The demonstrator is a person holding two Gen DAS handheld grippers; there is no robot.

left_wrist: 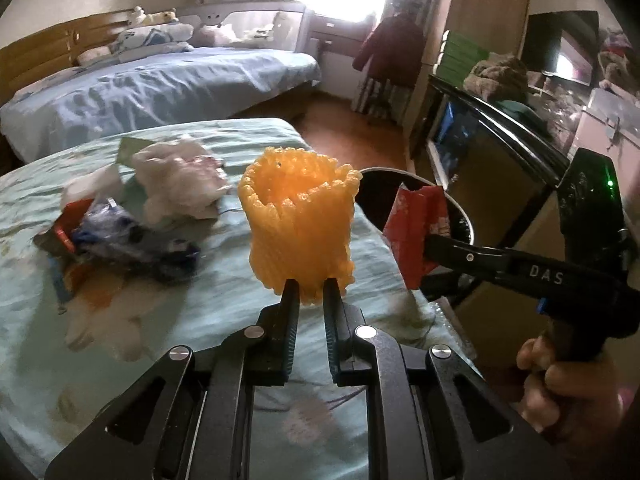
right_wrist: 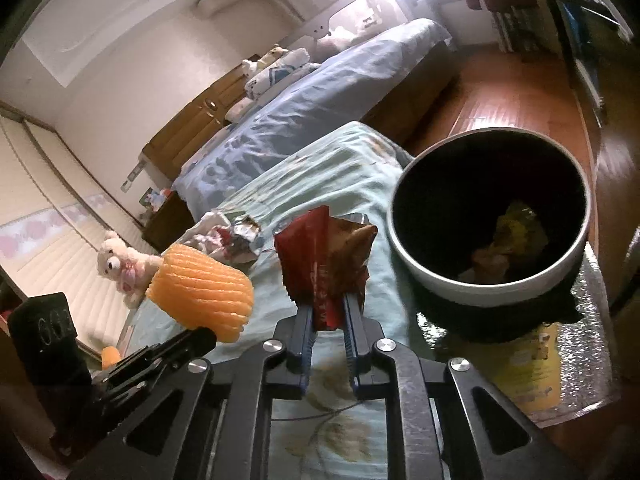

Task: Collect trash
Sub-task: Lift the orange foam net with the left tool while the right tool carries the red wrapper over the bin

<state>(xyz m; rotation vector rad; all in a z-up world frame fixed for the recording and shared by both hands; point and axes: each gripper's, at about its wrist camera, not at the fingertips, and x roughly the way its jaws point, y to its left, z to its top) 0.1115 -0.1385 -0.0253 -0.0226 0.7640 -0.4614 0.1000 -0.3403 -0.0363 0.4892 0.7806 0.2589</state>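
Note:
An orange foam net sleeve point(left_wrist: 298, 216) is held up over the pale green bed cover, with my left gripper point(left_wrist: 311, 286) shut on its lower edge. The same sleeve point(right_wrist: 204, 292) shows at the left of the right wrist view. My right gripper point(right_wrist: 327, 308) is shut on a red and brown snack wrapper point(right_wrist: 326, 260), which also appears beside the sleeve point(left_wrist: 416, 232) in the left wrist view. A round bin point(right_wrist: 490, 216) with a white rim and dark inside stands just right of the wrapper, with some yellow trash at its bottom.
A heap of wrappers and white plastic point(left_wrist: 160, 200) lies on the green cover point(left_wrist: 224, 312) to the left. A blue bed point(left_wrist: 160, 88) stands behind. A teddy bear point(right_wrist: 120, 264) sits at the left edge. Dark furniture point(left_wrist: 500, 140) and wooden floor point(right_wrist: 500, 88) lie to the right.

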